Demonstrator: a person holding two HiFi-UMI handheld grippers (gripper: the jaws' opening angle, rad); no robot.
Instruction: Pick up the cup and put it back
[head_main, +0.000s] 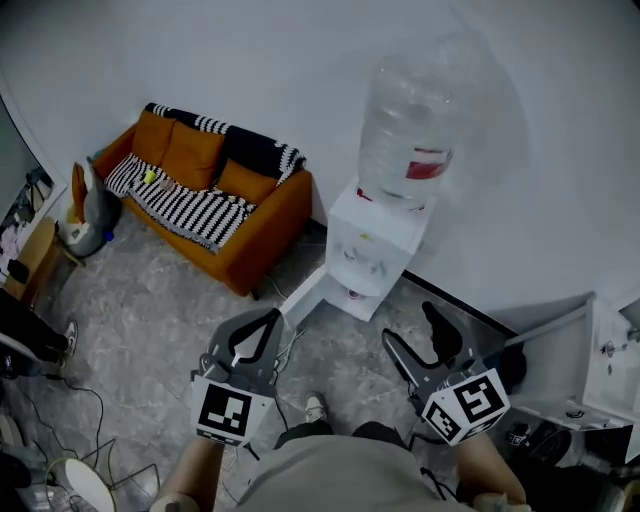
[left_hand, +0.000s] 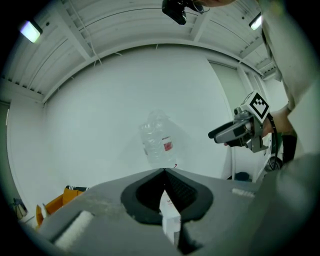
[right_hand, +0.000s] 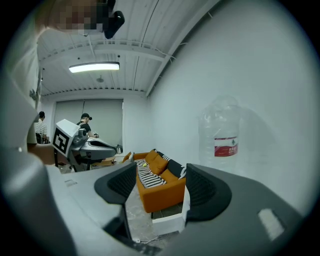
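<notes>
A white water dispenser (head_main: 375, 240) with a big clear bottle (head_main: 410, 130) stands against the wall ahead of me. I cannot make out a cup in any view. My left gripper (head_main: 258, 328) hovers low and left of the dispenser, its jaw tips touching and nothing held. In the left gripper view (left_hand: 164, 172) the dispenser shows through the gap below the tips, and the bottle (left_hand: 159, 142) stands above them. My right gripper (head_main: 415, 332) hangs below and right of the dispenser, its jaws apart and empty. In the right gripper view (right_hand: 157, 182) the bottle (right_hand: 224, 135) is at the right.
An orange sofa (head_main: 220, 200) with a striped throw stands along the wall at the left. A white cabinet (head_main: 610, 360) is at the right edge. Cables (head_main: 60, 400) trail over the grey floor at the lower left. People (right_hand: 85, 122) stand far back in the room.
</notes>
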